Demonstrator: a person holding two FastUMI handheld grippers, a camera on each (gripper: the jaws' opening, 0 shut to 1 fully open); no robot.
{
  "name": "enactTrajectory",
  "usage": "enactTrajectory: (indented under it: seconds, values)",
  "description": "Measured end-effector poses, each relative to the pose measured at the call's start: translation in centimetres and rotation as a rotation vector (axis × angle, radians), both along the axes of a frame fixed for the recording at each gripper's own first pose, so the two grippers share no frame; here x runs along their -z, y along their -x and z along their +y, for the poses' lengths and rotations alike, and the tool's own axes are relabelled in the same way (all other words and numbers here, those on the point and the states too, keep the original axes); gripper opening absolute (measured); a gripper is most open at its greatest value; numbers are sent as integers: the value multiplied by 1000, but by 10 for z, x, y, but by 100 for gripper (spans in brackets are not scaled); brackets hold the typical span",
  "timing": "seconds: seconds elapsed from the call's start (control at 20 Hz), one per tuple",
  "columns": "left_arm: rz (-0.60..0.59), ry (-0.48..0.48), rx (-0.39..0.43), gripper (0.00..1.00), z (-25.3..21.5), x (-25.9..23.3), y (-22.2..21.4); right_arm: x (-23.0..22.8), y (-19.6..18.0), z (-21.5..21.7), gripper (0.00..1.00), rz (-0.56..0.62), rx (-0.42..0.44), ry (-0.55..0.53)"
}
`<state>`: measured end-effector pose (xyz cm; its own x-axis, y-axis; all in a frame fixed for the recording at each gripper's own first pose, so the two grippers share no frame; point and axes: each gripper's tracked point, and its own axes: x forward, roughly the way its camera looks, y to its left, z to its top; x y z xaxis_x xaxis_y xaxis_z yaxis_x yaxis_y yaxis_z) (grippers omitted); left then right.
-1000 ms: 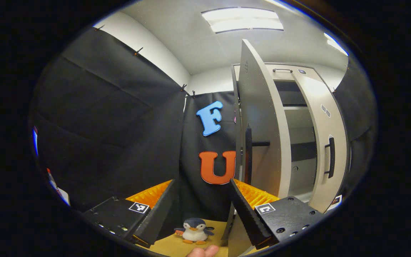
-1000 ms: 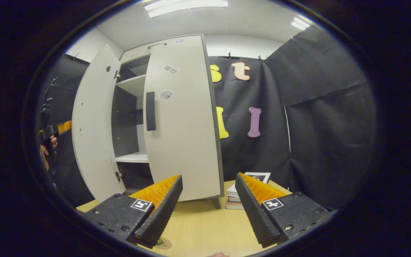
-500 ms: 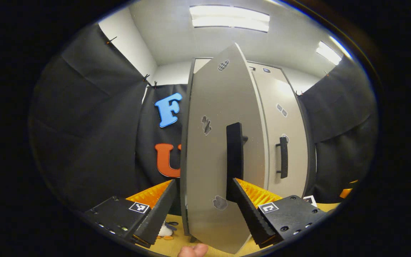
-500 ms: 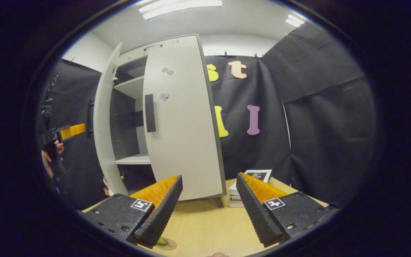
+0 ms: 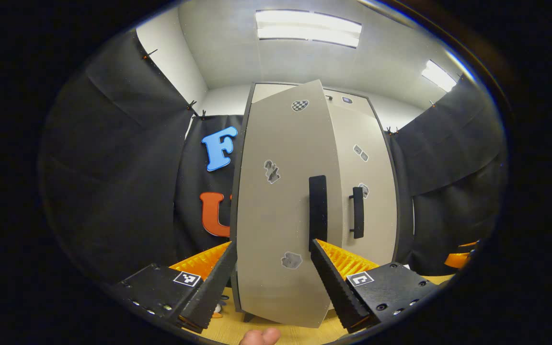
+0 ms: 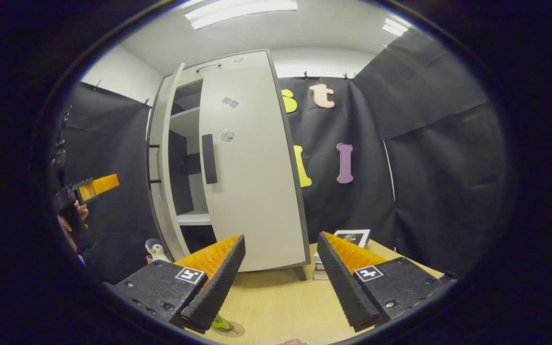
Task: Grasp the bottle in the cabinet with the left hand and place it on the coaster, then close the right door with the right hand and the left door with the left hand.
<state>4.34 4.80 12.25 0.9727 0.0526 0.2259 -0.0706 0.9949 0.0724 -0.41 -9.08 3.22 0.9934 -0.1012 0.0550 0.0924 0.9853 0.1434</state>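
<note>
The pale grey cabinet's left door (image 5: 281, 215) is swung most of the way in, and its dark handle (image 5: 317, 211) rises just above my open left gripper (image 5: 271, 282). The right door (image 5: 369, 191) lies flat against the cabinet. In the right gripper view the left door (image 6: 159, 167) stands edge-on and ajar, with shelves (image 6: 194, 218) showing behind it. The left gripper (image 6: 95, 186), held by a hand, hovers a little left of that door. My right gripper (image 6: 278, 282) is open over the table. A green bottle base (image 6: 222, 324) sits on the coaster (image 6: 234, 329), mostly hidden by my finger.
A toy penguin (image 6: 155, 249) stands on the wooden table (image 6: 276, 306) at the cabinet's left foot. A stack of books (image 6: 348, 239) lies to the cabinet's right. Black cloth walls close in on both sides.
The left door has swung from wide open to nearly closed, and the left gripper has come round to face its front. The right gripper has barely moved.
</note>
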Motion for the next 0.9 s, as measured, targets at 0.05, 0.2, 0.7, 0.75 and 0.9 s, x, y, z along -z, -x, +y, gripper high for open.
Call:
enactTrajectory:
  seconds: [0.05, 0.2, 0.7, 0.75, 0.9]
  values:
    - [8, 11, -17, 99, 2, 10, 4, -5, 2, 3, 94, -12, 2, -6]
    - [42, 78, -64, 99, 4, 50, 18, -15, 6, 12, 99, -48, -2, -17]
    - [121, 151, -216, 95, 34, 128, 56, -18, -5, 15, 99, -18, 14, -3]
    - [125, 152, -222, 100, 36, 128, 54, -19, -6, 17, 99, -18, 11, -3]
    - [136, 154, -235, 95, 41, 129, 53, -21, -8, 21, 99, -14, 3, 4]
